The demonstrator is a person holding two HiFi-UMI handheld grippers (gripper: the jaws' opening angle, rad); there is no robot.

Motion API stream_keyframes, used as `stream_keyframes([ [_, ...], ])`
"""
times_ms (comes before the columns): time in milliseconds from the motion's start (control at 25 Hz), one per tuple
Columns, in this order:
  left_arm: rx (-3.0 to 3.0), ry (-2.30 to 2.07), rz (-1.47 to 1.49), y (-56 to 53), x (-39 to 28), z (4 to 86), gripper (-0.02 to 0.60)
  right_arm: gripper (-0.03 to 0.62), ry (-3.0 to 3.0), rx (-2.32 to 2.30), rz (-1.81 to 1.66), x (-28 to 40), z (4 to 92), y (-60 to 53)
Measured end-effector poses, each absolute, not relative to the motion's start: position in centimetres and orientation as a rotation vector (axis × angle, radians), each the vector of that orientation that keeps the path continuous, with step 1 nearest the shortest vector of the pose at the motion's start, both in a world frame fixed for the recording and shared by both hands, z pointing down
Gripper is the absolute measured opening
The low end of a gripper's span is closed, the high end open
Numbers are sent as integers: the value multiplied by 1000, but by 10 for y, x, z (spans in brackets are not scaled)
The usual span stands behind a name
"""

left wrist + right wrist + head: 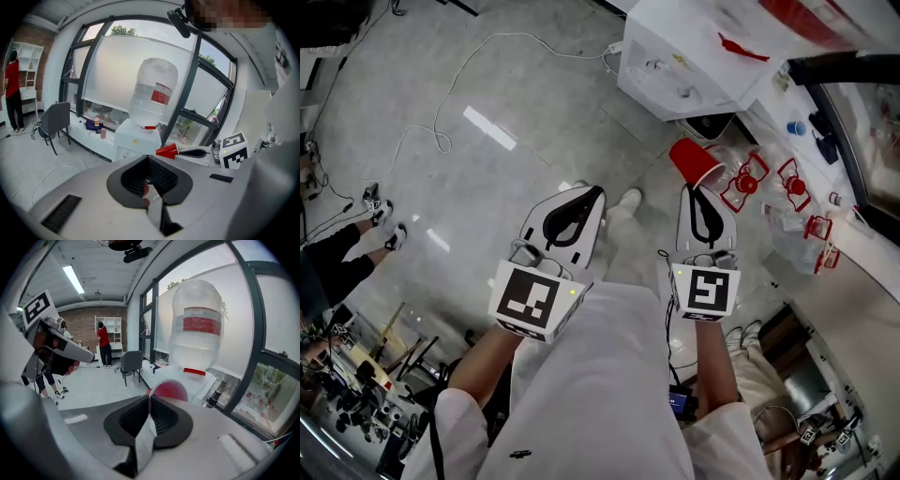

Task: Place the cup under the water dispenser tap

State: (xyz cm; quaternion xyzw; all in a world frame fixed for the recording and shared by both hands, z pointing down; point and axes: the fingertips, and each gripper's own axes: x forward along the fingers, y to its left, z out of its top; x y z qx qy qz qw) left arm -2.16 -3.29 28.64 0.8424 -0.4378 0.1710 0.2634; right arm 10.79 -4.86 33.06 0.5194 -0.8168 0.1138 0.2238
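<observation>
As right gripper [695, 190] pinches red cup [697, 163], bottle [196, 322] upended

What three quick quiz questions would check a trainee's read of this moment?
1. True or false: the red cup already stands under the tap of the water dispenser.
2. What grips the cup? A. the right hand-held gripper B. a bare hand C. nothing
3. Fill in: the label on the dispenser's bottle is ___.
Key: 1 false; 2 A; 3 red.
</observation>
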Motion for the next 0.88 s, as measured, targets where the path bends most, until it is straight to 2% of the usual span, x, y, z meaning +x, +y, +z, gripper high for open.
stream_keyframes([
  [880,2113,-1181,515,-51,-10,386,6,25,-2207,1296,349,116,439,-95],
])
